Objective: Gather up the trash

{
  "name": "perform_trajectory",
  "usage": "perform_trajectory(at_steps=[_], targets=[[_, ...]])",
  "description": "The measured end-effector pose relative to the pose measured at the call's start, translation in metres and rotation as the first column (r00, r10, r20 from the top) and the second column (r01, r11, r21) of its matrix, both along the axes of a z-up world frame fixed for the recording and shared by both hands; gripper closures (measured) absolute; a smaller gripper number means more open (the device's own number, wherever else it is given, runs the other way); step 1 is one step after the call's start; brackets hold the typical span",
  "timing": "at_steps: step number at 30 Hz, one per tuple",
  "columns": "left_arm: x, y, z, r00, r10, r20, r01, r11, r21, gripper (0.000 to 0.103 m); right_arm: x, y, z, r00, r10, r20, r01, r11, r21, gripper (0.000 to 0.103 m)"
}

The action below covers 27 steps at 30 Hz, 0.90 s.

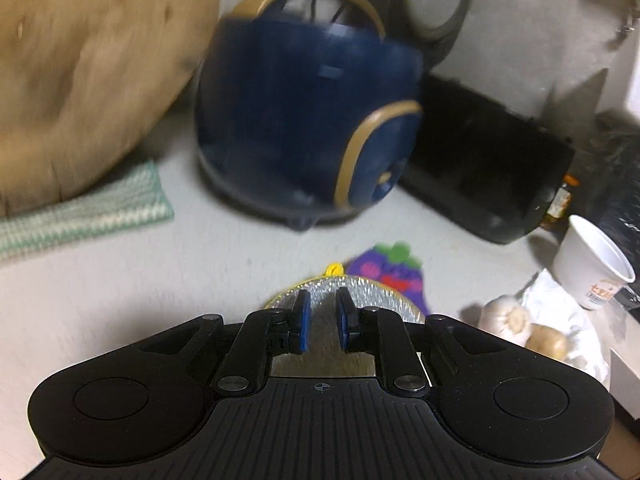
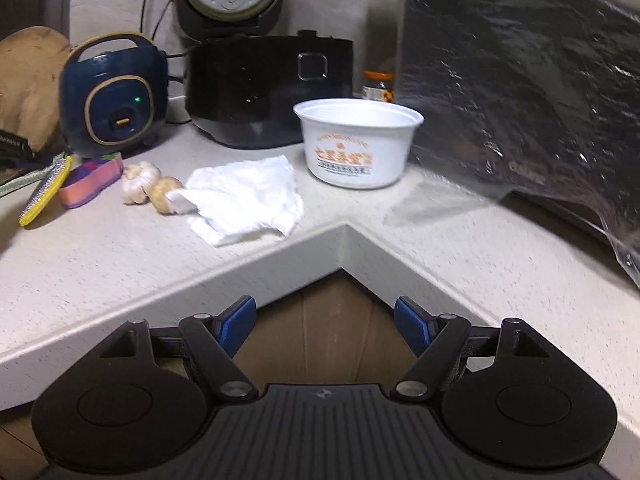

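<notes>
A crumpled white paper napkin (image 2: 244, 200) lies on the grey counter (image 2: 120, 264), next to a white disposable bowl (image 2: 358, 144) with orange print. The bowl (image 1: 592, 268) and napkin (image 1: 560, 304) also show at the right of the left wrist view. My left gripper (image 1: 322, 320) is narrowly open and empty, just above a silver, yellow-edged scrubber (image 1: 360, 292). My right gripper (image 2: 324, 324) is wide open and empty, in front of the counter's inner corner, short of the napkin. A black plastic bag (image 2: 520, 92) hangs at the right.
A garlic bulb (image 2: 138, 184) and a brown lump (image 2: 164, 192) lie beside the napkin. A purple and pink sponge (image 2: 92, 180), a blue rice cooker (image 2: 112, 92), a black cooker (image 2: 264, 88) and a jar (image 2: 378, 84) stand behind. A wooden board (image 1: 88, 72) and striped cloth (image 1: 80, 212) lie left.
</notes>
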<state>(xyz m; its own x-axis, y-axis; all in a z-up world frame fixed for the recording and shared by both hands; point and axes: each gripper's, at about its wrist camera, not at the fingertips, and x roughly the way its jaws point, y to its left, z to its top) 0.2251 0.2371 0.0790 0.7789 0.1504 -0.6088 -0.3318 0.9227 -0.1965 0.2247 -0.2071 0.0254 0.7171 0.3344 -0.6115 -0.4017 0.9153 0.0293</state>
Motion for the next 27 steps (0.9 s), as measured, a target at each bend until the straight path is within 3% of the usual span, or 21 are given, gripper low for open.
perform_trajectory(at_steps=[4, 12, 19, 25, 27], targets=[[-0.009, -0.025, 0.001, 0.997, -0.075, 0.017, 0.076, 0.997, -0.017, 0.087, 0.001, -0.006, -0.002, 1.000, -0.007, -0.011, 0.007, 1.000, 0.003, 0.026], [-0.020, -0.084, -0.003, 0.970, -0.242, -0.030, 0.241, 0.970, -0.029, 0.086, -0.003, 0.004, -0.003, 1.000, 0.023, -0.014, -0.023, 1.000, 0.014, 0.026], [-0.014, -0.133, -0.020, 0.903, -0.414, -0.113, 0.400, 0.908, -0.125, 0.087, -0.009, 0.017, 0.006, 0.999, 0.033, 0.019, -0.033, 0.999, 0.005, 0.026], [-0.011, -0.168, -0.020, 0.834, -0.540, -0.108, 0.521, 0.837, -0.166, 0.086, -0.011, 0.026, 0.017, 0.997, 0.054, 0.058, -0.054, 0.999, 0.003, 0.025], [-0.015, -0.171, -0.014, 0.826, -0.557, -0.089, 0.540, 0.826, -0.163, 0.086, -0.010, 0.028, 0.018, 0.996, 0.059, 0.065, -0.059, 0.998, 0.004, 0.024]])
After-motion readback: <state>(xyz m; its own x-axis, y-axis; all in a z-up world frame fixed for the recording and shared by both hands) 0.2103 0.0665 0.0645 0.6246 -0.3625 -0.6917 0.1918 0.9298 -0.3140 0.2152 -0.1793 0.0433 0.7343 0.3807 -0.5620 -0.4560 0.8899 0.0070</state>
